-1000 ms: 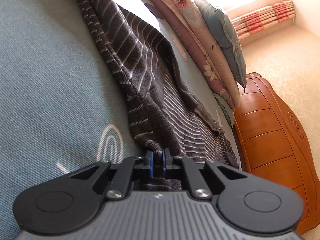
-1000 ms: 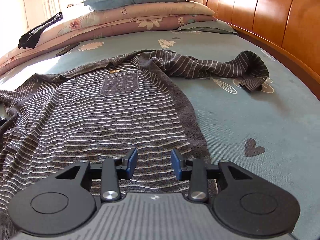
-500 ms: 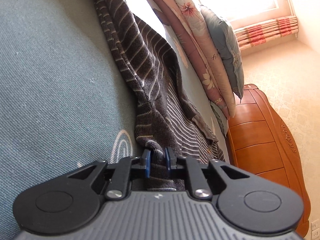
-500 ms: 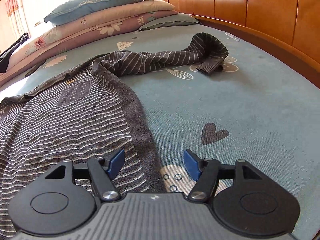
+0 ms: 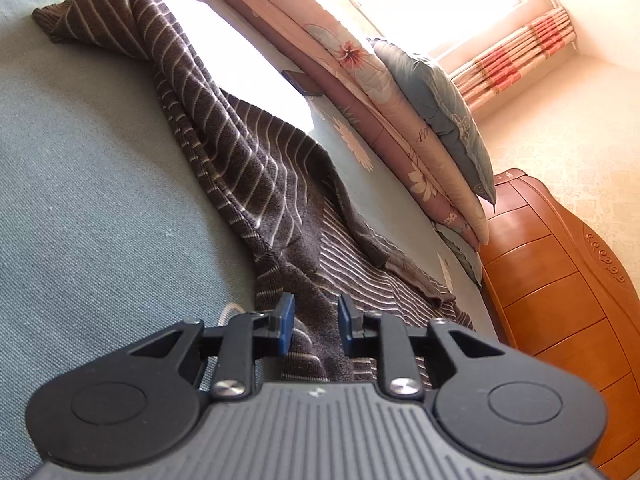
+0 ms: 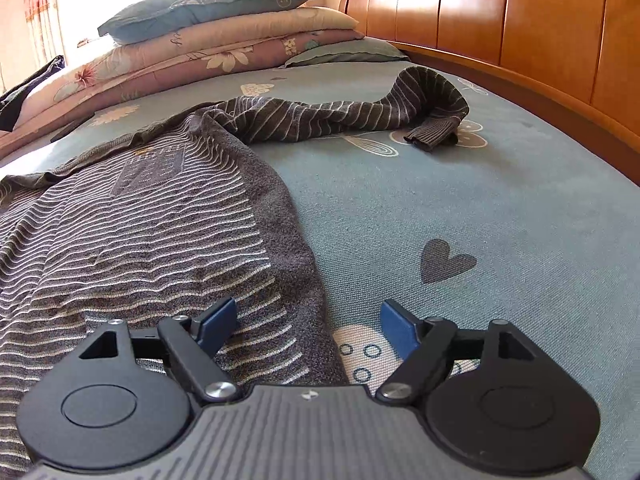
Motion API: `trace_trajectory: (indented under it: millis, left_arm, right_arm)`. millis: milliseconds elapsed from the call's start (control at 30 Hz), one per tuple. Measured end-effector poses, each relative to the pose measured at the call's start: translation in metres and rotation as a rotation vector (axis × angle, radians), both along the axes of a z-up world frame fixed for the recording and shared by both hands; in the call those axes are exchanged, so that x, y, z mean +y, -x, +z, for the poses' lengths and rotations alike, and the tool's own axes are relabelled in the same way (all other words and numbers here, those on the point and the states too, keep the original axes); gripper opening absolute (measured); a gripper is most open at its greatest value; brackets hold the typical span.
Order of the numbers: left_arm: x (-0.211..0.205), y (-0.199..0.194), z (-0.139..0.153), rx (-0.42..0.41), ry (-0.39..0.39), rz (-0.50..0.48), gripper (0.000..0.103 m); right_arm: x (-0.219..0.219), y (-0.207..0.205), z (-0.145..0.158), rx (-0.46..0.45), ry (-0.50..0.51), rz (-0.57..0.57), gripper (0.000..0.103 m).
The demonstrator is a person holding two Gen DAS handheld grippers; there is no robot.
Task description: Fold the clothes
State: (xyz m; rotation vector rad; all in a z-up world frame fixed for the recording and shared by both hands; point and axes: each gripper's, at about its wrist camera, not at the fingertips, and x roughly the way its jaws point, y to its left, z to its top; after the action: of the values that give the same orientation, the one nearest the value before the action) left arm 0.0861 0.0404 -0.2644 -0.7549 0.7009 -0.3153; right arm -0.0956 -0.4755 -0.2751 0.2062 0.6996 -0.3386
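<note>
Both hand-held grippers hover low over our dark grey knitted sweater with thin pale stripes (image 6: 152, 232), spread flat on the teal printed bed sheet (image 6: 500, 208). Our left hand-held gripper (image 5: 316, 324) has just been parting, hem cloth loose between its pads. Our right hand-held gripper (image 6: 308, 326), jaws just widening and empty, straddles the sweater's side edge; that edge runs straight ahead, so we judge this hand the nearer
</note>
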Motion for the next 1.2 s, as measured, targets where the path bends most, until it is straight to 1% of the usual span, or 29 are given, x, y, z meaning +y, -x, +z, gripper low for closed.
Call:
trace_trajectory:
  millis: [100, 167, 200, 233, 267, 367, 467, 500, 533, 600, 667, 733, 767, 867, 967, 1100, 1133, 1200]
  left_arm:
    - [-0.012, -0.006, 0.0, 0.027, -0.05, -0.025, 0.025]
    - [-0.016, -0.009, -0.008, 0.062, -0.04, -0.045, 0.027]
    - [-0.018, -0.011, -0.011, 0.077, -0.034, -0.062, 0.031]
    - [-0.02, -0.012, -0.013, 0.086, -0.042, -0.065, 0.034]
    - [-0.022, -0.013, -0.014, 0.096, -0.051, -0.068, 0.034]
    - [-0.025, -0.011, -0.013, 0.086, -0.074, -0.068, 0.035]
    - [-0.025, -0.007, -0.008, 0.082, -0.095, -0.043, 0.035]
    - [-0.025, -0.005, -0.004, 0.069, -0.125, -0.024, 0.036]
    - [-0.024, -0.002, 0.001, 0.055, -0.152, -0.005, 0.039]
    - [-0.022, 0.004, 0.011, 0.018, -0.183, 0.013, 0.042]
    - [-0.022, 0.007, 0.012, 0.004, -0.149, -0.015, 0.042]
    - [-0.026, 0.003, 0.009, 0.013, -0.12, -0.053, 0.041]
    - [-0.028, 0.001, 0.006, 0.023, -0.131, -0.055, 0.039]
    - [-0.033, -0.003, -0.001, 0.055, -0.182, -0.046, 0.039]
    - [-0.034, 0.0, 0.001, 0.034, -0.187, -0.042, 0.036]
    - [-0.029, 0.009, 0.016, -0.025, -0.234, 0.025, 0.036]
    - [-0.028, 0.011, 0.019, -0.04, -0.233, 0.026, 0.036]
    - [-0.028, 0.011, 0.02, -0.047, -0.205, 0.004, 0.036]
  right_arm:
    - [-0.001, -0.001, 0.001, 0.001, -0.007, -0.005, 0.084]
    - [0.0, -0.001, 0.001, 0.003, -0.008, -0.004, 0.084]
    - [0.0, -0.001, 0.001, 0.003, -0.009, -0.001, 0.084]
    - [0.0, -0.001, 0.001, 0.003, -0.011, 0.001, 0.084]
    - [0.001, -0.001, 0.001, 0.002, -0.014, 0.003, 0.084]
    - [0.002, -0.001, 0.002, -0.001, -0.023, 0.009, 0.084]
    - [0.004, -0.002, 0.002, 0.0, -0.024, 0.015, 0.085]
    - [0.005, -0.002, 0.002, 0.002, -0.024, 0.019, 0.085]
    - [0.007, -0.003, 0.002, 0.002, -0.022, 0.022, 0.085]
    - [0.008, -0.003, 0.002, 0.0, -0.024, 0.027, 0.085]
    - [0.01, -0.004, 0.002, 0.001, -0.02, 0.033, 0.085]
    - [0.012, -0.005, 0.001, 0.004, -0.013, 0.038, 0.085]
    - [0.014, -0.005, 0.001, 0.006, -0.008, 0.04, 0.085]
    - [0.017, -0.006, 0.001, 0.008, 0.002, 0.046, 0.085]
    - [0.018, -0.007, 0.001, 0.008, 0.001, 0.046, 0.086]
    - [0.018, -0.007, 0.001, 0.009, -0.002, 0.052, 0.088]
    - [0.019, -0.007, 0.001, 0.009, 0.0, 0.053, 0.088]
    - [0.019, -0.007, 0.001, 0.01, 0.001, 0.055, 0.088]
